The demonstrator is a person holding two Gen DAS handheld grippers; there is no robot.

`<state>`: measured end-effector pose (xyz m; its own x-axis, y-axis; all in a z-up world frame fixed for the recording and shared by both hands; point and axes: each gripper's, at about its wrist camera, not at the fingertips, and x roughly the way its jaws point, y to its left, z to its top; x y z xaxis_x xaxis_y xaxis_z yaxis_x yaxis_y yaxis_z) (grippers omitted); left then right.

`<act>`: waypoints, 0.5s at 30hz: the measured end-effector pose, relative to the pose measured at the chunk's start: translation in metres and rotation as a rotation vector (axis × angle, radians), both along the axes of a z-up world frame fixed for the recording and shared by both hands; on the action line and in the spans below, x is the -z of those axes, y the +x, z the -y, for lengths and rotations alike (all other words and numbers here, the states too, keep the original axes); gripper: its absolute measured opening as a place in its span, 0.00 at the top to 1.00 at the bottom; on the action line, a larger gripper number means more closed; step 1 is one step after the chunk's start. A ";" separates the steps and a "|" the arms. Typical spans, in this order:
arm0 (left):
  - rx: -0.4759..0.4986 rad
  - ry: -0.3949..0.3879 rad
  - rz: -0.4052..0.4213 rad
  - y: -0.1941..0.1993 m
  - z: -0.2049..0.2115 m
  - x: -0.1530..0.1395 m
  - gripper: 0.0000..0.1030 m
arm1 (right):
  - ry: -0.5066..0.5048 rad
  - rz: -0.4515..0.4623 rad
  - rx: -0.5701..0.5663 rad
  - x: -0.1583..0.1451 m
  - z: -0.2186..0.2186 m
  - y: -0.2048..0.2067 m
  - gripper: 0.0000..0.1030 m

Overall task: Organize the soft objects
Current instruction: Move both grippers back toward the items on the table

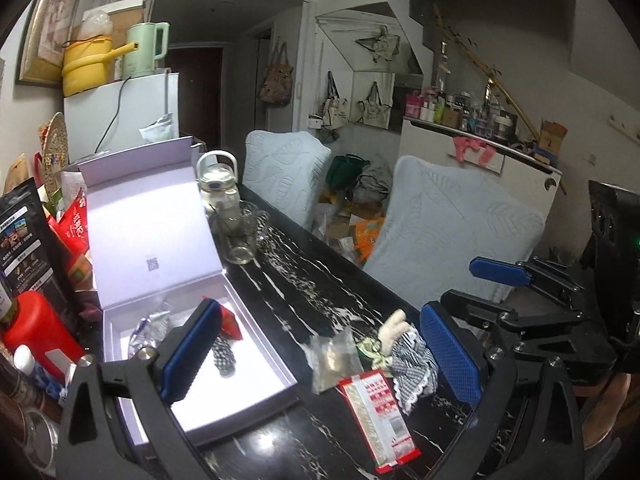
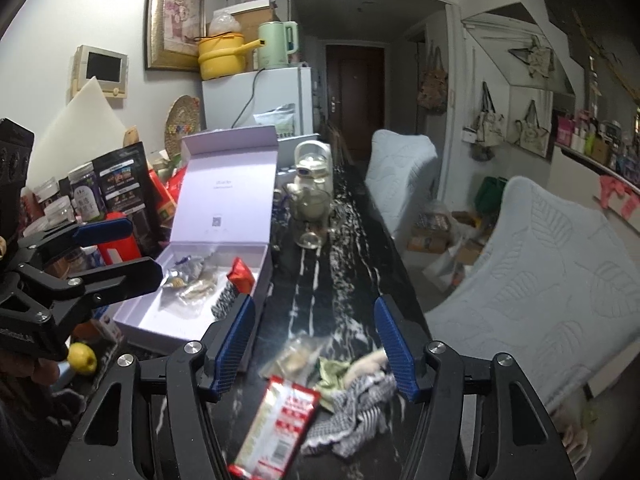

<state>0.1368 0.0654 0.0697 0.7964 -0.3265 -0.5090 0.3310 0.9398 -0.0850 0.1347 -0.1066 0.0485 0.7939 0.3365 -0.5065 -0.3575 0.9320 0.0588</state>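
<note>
On the dark marbled table (image 1: 304, 280) an open lilac box (image 1: 276, 360) sits along the left edge, its lid standing upright behind it. Inside the box lie a crinkled silver packet (image 1: 150, 330), a red packet (image 1: 234, 324) and a strip of black-and-white checked cloth (image 1: 223, 354); the red packet and the checked strip are against the box's right wall.

Toward the near right edge of the table, well apart from the box, a small heap waits: a clear plastic bag (image 1: 332, 360), a red-and-white sachet (image 1: 378, 416) lying flat, a scrap of pale green (image 2: 332, 370), and a checked frilled garment (image 1: 412, 364) with a cream plush piece (image 1: 394, 326) poking up from it. These things touch or overlap one another.

The left tongs (image 1: 320, 354) stand wide open with nothing between the pads — one blue pad over the box's near right corner, the other just beside the checked garment. The right tongs (image 2: 316, 348) hang over the heap, also open and empty — the sachet and the garment show in the gap below, but neither pad presses on them.

Farther along the table, past the box, stand a glass mug (image 1: 240, 236) and a clear water bottle (image 1: 216, 178). Two chairs with pale quilted covers (image 1: 452, 236) stand along the table's right edge.
</note>
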 end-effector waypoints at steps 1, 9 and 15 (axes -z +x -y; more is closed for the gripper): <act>0.003 0.002 -0.004 -0.002 0.004 0.002 0.02 | 0.006 -0.012 0.001 0.005 0.003 -0.002 0.39; 0.025 0.028 -0.075 -0.012 0.028 0.023 0.02 | 0.013 -0.070 0.057 0.038 0.026 -0.015 0.39; 0.031 0.023 -0.141 -0.016 0.041 0.047 0.02 | 0.007 -0.119 0.091 0.066 0.041 -0.024 0.39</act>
